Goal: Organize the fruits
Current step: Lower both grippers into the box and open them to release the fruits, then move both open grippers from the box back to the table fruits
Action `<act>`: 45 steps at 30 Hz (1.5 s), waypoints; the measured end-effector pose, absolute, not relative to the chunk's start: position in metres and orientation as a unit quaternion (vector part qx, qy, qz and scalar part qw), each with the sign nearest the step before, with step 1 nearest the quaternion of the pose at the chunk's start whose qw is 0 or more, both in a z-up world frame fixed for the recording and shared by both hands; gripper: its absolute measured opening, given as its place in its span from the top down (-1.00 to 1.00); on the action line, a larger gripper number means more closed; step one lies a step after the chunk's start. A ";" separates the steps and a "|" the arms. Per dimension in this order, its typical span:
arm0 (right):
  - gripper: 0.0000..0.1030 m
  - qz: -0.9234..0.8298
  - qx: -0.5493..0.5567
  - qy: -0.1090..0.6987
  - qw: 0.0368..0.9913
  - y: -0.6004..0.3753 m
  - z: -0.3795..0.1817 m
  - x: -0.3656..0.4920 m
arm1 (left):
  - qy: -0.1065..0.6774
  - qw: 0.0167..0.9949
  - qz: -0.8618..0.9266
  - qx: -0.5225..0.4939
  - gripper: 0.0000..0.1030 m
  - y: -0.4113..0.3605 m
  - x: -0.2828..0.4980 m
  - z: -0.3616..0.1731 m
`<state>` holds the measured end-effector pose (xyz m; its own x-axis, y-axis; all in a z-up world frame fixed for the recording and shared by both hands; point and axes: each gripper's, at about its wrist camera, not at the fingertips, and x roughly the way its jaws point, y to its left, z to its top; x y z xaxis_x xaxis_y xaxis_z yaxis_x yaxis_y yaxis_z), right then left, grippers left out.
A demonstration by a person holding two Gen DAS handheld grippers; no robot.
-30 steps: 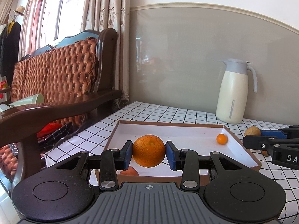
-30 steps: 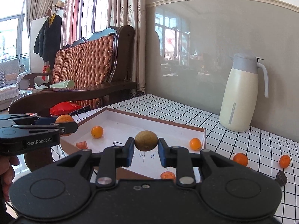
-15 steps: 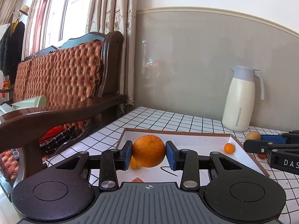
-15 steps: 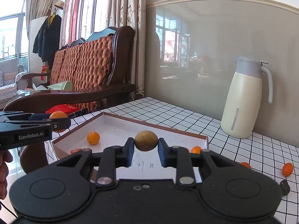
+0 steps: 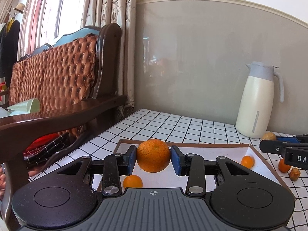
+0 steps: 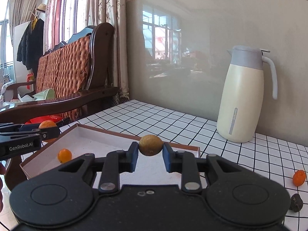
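Note:
My left gripper (image 5: 153,158) is shut on a large orange (image 5: 153,155) and holds it above the near end of the shallow white box (image 5: 256,155). Two small oranges (image 5: 247,161) (image 5: 132,181) lie in the box. My right gripper (image 6: 150,152) is shut on a small yellow-brown fruit (image 6: 150,145) above the box's (image 6: 107,132) right part. The left gripper (image 6: 41,132) with its orange shows at the left of the right wrist view; the right gripper (image 5: 269,141) shows at the right of the left wrist view.
A cream jug (image 6: 243,96) stands at the back of the checked table (image 6: 173,119). Loose small oranges (image 6: 299,177) (image 5: 284,165) and a dark fruit (image 6: 296,202) lie right of the box. A wooden sofa (image 5: 63,88) stands left of the table.
Both grippers have drawn back and sunk lower with their fruits still held. The box now sits lower and flatter in both views.

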<state>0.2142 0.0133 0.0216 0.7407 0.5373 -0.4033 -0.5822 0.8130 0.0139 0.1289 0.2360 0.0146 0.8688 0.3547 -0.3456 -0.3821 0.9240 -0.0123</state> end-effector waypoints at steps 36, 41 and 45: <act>-0.82 0.281 -0.046 0.214 0.935 0.026 0.006 0.285 | 0.166 0.962 0.212 -0.039 -1.00 0.265 0.186 0.002; -0.78 0.285 -0.047 0.218 0.932 0.028 0.005 0.284 | 0.165 0.962 0.212 -0.041 -1.00 0.268 0.184 0.003; -0.78 0.287 -0.050 0.216 0.932 0.031 0.009 0.279 | 0.166 0.962 0.211 -0.041 -1.00 0.265 0.179 0.004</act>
